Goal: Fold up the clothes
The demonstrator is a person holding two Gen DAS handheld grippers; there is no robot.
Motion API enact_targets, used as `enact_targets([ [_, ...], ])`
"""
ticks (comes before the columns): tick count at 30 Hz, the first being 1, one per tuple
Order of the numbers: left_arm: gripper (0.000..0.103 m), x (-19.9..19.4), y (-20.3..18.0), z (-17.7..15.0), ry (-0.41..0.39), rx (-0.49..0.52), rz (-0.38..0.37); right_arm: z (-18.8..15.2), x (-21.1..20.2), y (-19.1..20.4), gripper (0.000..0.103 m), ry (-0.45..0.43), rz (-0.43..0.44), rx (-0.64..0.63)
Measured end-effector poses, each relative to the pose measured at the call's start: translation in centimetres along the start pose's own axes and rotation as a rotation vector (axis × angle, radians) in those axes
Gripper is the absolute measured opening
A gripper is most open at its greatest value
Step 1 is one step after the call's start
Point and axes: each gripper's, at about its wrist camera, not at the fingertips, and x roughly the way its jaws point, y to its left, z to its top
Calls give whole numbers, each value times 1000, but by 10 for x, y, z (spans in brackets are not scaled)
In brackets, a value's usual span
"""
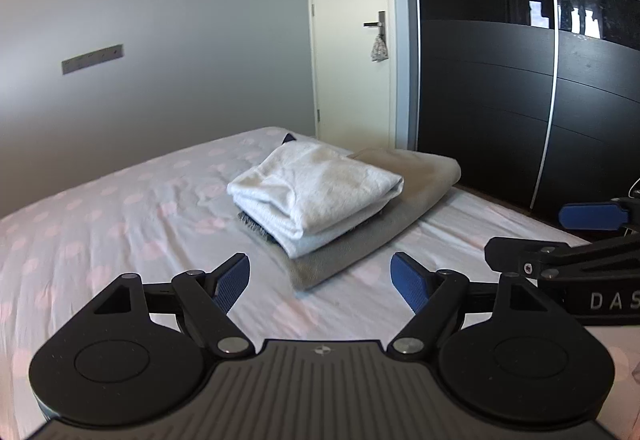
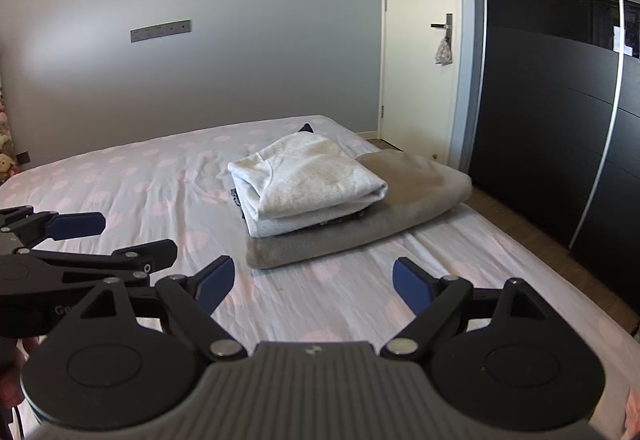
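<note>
Two spread hand-held grippers, left (image 1: 320, 282) and right (image 2: 313, 282), before one clothes stack (image 1: 344, 195) on bed (image 1: 120, 207)

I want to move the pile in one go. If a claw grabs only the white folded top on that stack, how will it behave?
The white top is soft cloth, so it would likely sag and unfold if lifted by one edge. It looks light. It lies loose on the grey blanket, so a push would probably slide or rumple it.

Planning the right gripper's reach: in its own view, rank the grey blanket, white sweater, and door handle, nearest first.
1. Grey blanket, bottom of the stack, its front edge just ahead of the right gripper.
2. White sweater, on top, set back.
3. Door handle, far right.
</note>
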Motion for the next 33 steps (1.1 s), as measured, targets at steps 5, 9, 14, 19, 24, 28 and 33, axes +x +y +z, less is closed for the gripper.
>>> enact_targets([
  [5,77,-23,-8,-23,-4,-1,37,-31,-21,4,90,11,-16,29],
  [9,77,-35,-15,-36,-1,5,61,-50,-35,5,90,16,-29,52],
  [14,77,-54,-17,-51,11,-11,55,-63,-53,9,90,22,-37,49],
  [19,77,-68,-15,-53,8,-30,62,-64,-66,14,90,9,-33,45],
  [24,77,-75,-10,-51,-1,-48,68,-62,-74,20,90,-7,-20,18],
  [28,77,-76,-9,-51,-1,-57,67,-61,-76,22,90,-10,-19,12],
  [33,75,-74,-7,-52,9,-62,61,-63,-74,23,90,-7,-25,9],
])
